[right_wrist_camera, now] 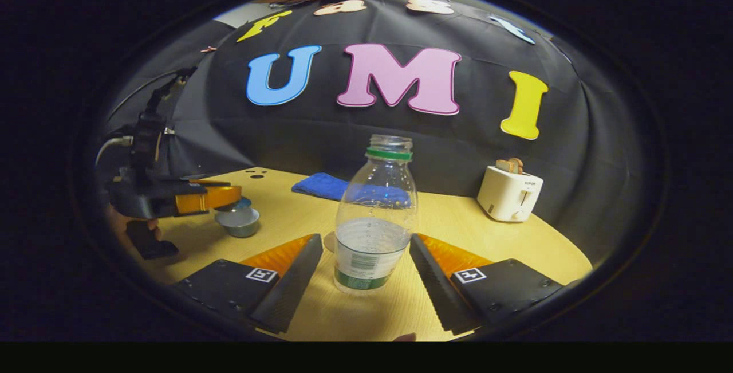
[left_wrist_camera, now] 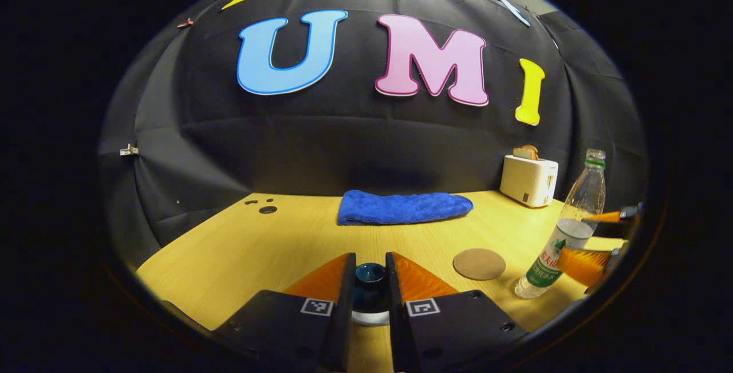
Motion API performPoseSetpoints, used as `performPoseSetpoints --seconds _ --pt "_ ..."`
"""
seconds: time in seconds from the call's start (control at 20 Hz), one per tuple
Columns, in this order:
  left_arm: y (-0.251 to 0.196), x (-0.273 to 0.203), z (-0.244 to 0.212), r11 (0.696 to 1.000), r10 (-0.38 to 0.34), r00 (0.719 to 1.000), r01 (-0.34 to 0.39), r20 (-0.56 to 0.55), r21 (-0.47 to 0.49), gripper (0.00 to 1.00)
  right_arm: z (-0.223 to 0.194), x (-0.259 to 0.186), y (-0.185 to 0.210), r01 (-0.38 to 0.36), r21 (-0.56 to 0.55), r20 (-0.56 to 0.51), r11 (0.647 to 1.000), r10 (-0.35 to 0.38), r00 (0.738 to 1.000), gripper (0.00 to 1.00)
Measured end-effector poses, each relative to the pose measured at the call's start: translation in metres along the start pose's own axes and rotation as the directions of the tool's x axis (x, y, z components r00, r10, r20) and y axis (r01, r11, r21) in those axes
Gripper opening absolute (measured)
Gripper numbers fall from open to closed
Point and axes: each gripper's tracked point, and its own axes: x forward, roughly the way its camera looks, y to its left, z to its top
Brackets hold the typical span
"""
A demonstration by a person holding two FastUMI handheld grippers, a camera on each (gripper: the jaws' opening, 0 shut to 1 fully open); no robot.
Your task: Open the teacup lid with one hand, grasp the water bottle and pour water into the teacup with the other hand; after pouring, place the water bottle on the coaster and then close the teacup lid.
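In the left gripper view, the left gripper (left_wrist_camera: 370, 281) has its fingers drawn in on either side of the dark knob of the teacup lid (left_wrist_camera: 370, 274), apparently pressing it, with the pale rim of the teacup (left_wrist_camera: 370, 318) showing just beneath. Beyond it on the wooden bench (left_wrist_camera: 229, 247) lies a folded blue towel (left_wrist_camera: 404, 207), and to the right a round brown coaster (left_wrist_camera: 479, 263) sits bare. The water bottle (left_wrist_camera: 564, 235), uncapped and partly filled, stands beside the coaster near the bench's right edge, with the right gripper (left_wrist_camera: 595, 241) at its far side, one finger on each side of it. A white toaster (left_wrist_camera: 529, 179) with bread in its slot stands at the back. In the right gripper view, the right gripper (right_wrist_camera: 366, 264) has its fingers spread apart, the water bottle (right_wrist_camera: 375, 218) upright between them and clear of both. To the left, the left gripper (right_wrist_camera: 220, 195) hangs over the teacup (right_wrist_camera: 237, 223), though the fisheye edge makes the contact there hard to judge. The towel (right_wrist_camera: 323, 185) and toaster (right_wrist_camera: 508, 192) sit farther back.
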Motion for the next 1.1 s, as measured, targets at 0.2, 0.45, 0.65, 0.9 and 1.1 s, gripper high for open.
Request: performPoseSetpoints --seconds 0.2,0.45,0.65,0.9,1.1 --pt "0.014 -0.009 0.003 1.0 0.021 1.0 -0.021 0.002 0.015 0.31 -0.015 0.004 -0.002 0.011 0.018 -0.022 1.0 -0.01 1.0 0.95" --pt "0.022 -0.014 -0.001 0.999 0.038 0.999 -0.038 -0.008 0.006 0.32 -0.03 0.015 -0.003 0.028 0.037 -0.039 0.999 -0.027 0.999 0.95" --pt "0.024 -0.018 -0.003 0.999 0.044 0.999 -0.044 -0.006 0.006 0.31 -0.03 0.019 -0.005 0.045 0.054 -0.049 0.997 -0.043 0.998 0.78" --pt "0.029 -0.022 0.004 0.998 0.057 0.998 -0.057 0.005 0.026 0.32 -0.002 0.033 -0.016 0.103 -0.22 -0.023 0.97 -0.11 0.994 0.76" --pt "0.046 -0.03 0.013 0.997 0.073 0.997 -0.073 0.021 0.023 0.32 0.024 0.047 -0.018 0.129 -0.533 0.017 0.836 -0.142 0.99 0.76"
